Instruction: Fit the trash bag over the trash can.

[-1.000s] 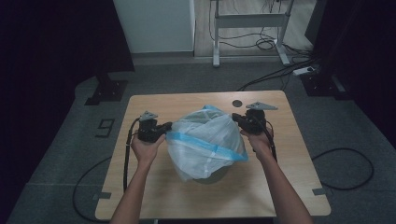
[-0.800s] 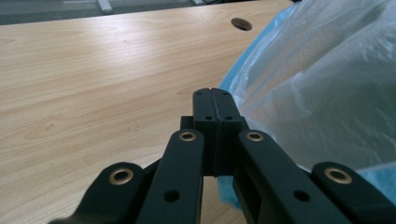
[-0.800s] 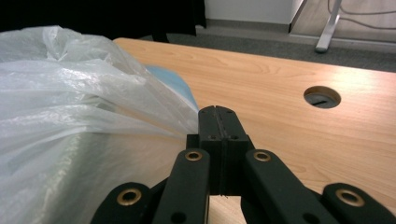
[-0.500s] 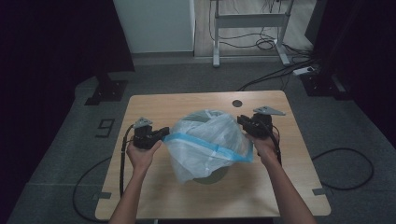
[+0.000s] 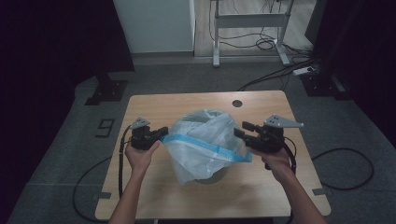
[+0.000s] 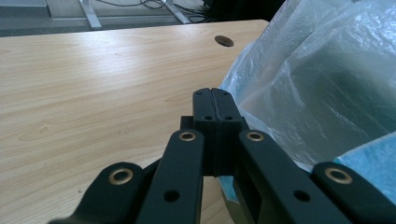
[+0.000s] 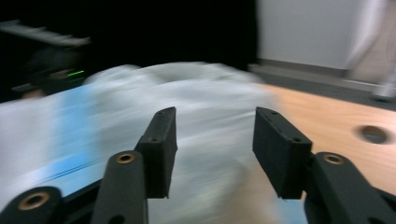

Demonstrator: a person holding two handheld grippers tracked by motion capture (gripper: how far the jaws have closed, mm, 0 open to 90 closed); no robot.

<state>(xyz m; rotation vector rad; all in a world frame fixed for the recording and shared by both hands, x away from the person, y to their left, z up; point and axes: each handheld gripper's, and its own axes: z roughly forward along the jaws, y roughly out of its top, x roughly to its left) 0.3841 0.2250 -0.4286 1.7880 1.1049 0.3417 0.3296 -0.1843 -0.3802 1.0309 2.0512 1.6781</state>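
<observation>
A translucent white plastic bag (image 5: 205, 140) with a blue band along its rim drapes over a grey bin (image 5: 212, 175) in the middle of the wooden table (image 5: 154, 107). My left gripper (image 5: 162, 132) is at the bag's left side, shut on the blue rim. In the left gripper view its jaws (image 6: 215, 107) are pressed together, with the bag (image 6: 327, 84) bulging to the right. My right gripper (image 5: 239, 129) is just off the bag's right side; its jaws have just been opening. In the blurred right gripper view they (image 7: 215, 144) stand apart with nothing between them, the bag (image 7: 196, 93) beyond.
A round cable hole (image 5: 237, 103) sits near the table's far edge. Cables trail from both grippers over the table's sides to the grey floor. A metal desk frame (image 5: 250, 21) and a power strip (image 5: 306, 70) stand behind the table, with dark stands at the left and right.
My right gripper has opened, let go of the bag's rim and drawn back to the right and nearer. The left gripper has stayed shut on the rim.
</observation>
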